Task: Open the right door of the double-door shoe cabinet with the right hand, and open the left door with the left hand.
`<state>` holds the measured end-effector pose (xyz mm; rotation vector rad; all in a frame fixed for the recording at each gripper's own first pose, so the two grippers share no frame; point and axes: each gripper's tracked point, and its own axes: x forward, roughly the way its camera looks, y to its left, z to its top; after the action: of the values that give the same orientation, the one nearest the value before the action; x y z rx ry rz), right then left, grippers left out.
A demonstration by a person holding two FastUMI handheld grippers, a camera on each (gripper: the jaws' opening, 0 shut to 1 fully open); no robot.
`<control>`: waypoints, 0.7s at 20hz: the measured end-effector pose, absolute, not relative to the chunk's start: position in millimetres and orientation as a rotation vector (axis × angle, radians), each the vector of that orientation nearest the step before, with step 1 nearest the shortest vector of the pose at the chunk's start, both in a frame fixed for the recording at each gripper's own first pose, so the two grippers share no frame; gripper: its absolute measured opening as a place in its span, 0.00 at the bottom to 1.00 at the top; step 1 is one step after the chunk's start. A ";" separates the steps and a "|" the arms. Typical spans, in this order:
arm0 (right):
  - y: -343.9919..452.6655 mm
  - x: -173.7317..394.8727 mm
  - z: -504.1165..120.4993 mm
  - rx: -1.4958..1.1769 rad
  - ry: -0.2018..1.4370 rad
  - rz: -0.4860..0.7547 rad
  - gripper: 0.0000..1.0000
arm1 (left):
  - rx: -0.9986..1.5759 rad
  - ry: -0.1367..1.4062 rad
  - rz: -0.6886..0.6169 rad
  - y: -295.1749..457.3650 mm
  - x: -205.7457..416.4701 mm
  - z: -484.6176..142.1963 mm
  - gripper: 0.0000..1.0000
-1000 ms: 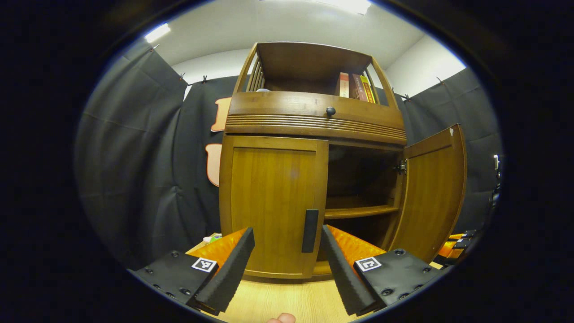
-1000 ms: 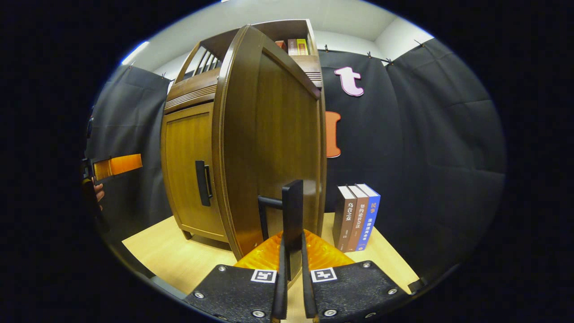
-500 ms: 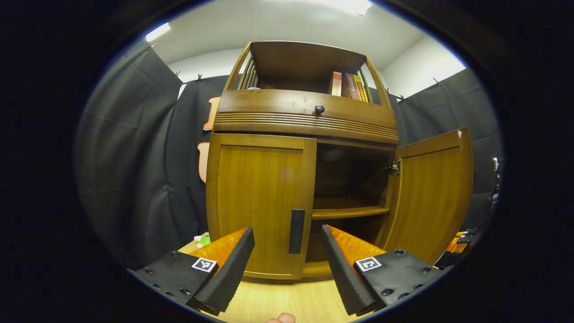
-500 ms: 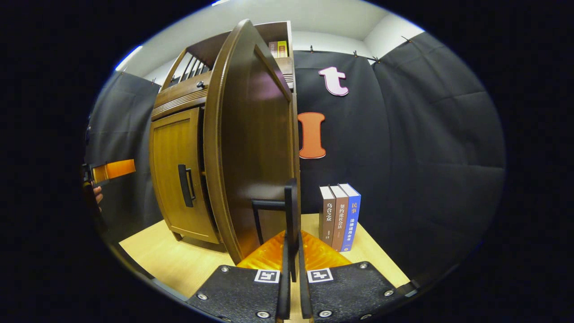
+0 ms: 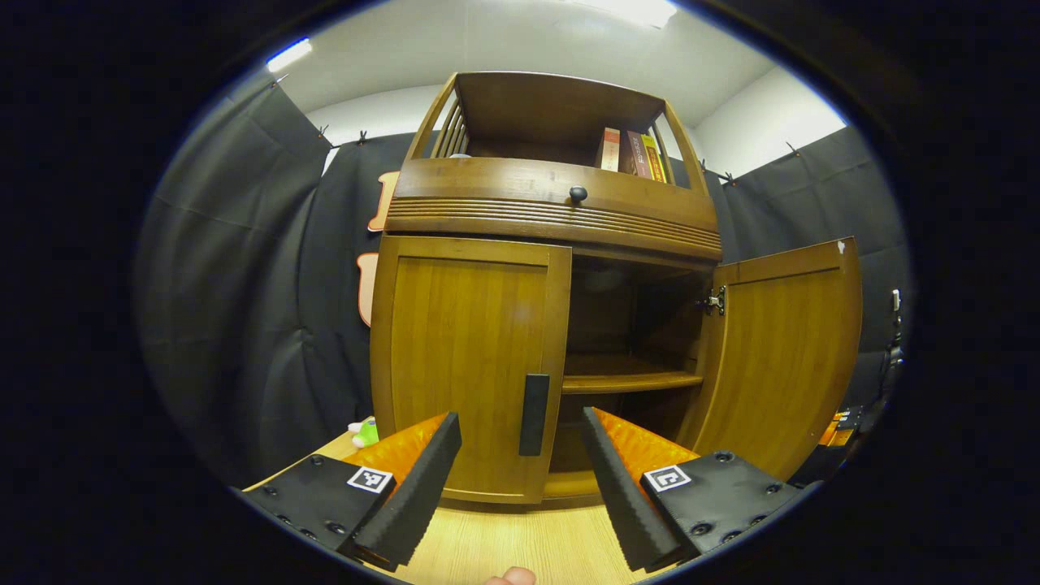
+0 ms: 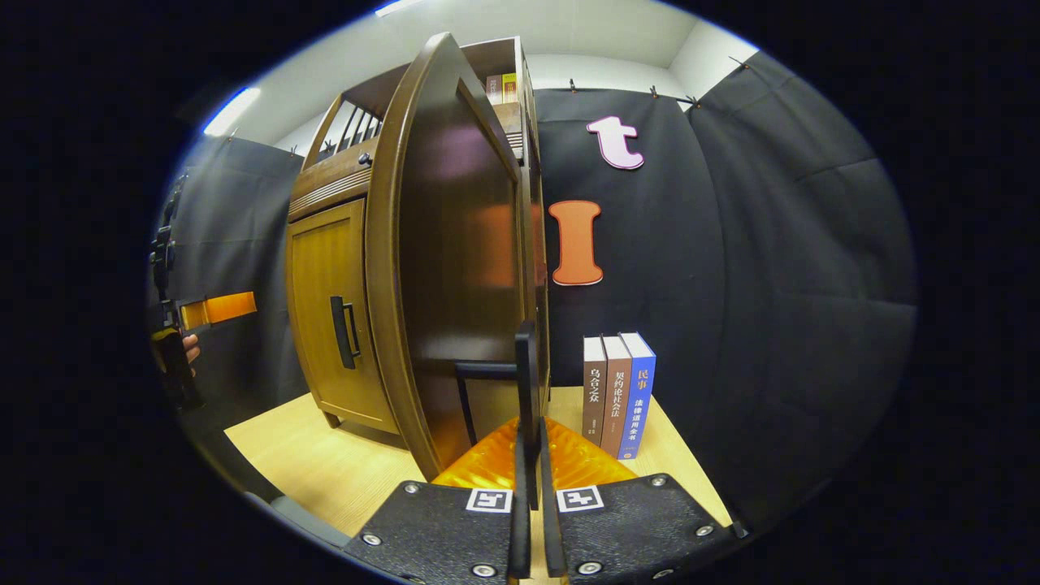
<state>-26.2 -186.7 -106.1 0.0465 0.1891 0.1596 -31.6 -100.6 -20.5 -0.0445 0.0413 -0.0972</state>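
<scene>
The wooden shoe cabinet (image 5: pixel 552 211) stands on a light wooden table. Its left door (image 5: pixel 467 366) is closed, with a dark vertical handle (image 5: pixel 534 403) at its inner edge. My left gripper (image 5: pixel 520 479) is open just in front of that handle, which sits between and beyond the fingers. The right door (image 5: pixel 784 357) is swung wide open, showing a shelf (image 5: pixel 630 380) inside. In the right gripper view, my right gripper (image 6: pixel 530 487) is shut on the right door's handle (image 6: pixel 525 382), with the door (image 6: pixel 455 268) edge-on ahead. The left gripper (image 6: pixel 207 310) shows at far left, held by a hand.
Three upright books (image 6: pixel 617 394) stand on the table right of the open door, against the black cloth. More books (image 5: pixel 630 154) sit on the cabinet's top shelf. A drawer knob (image 5: pixel 578 194) is above the doors. A small green-and-white object (image 5: pixel 363 431) lies left of the cabinet.
The right door has swung a little wider, drawn by my right gripper. My left gripper's view has shifted, bringing the left door's handle closer to midway between its fingers.
</scene>
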 end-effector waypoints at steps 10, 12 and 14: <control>-201.3 -25.8 -105.6 0.092 0.157 0.139 0.28 | -0.038 0.041 -0.096 -99.7 -29.1 -20.3 0.94; -200.0 -26.4 -106.2 0.081 0.156 0.131 0.22 | -0.036 0.041 -0.100 -100.4 -29.2 -21.5 0.94; -201.8 -27.2 -105.6 0.085 0.146 0.134 0.27 | -0.030 0.041 -0.103 -100.2 -28.4 -21.7 0.96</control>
<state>-27.2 -201.8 -105.6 0.0847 0.1457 0.1338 -28.4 -100.2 -21.7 -0.0303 0.0407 -0.1033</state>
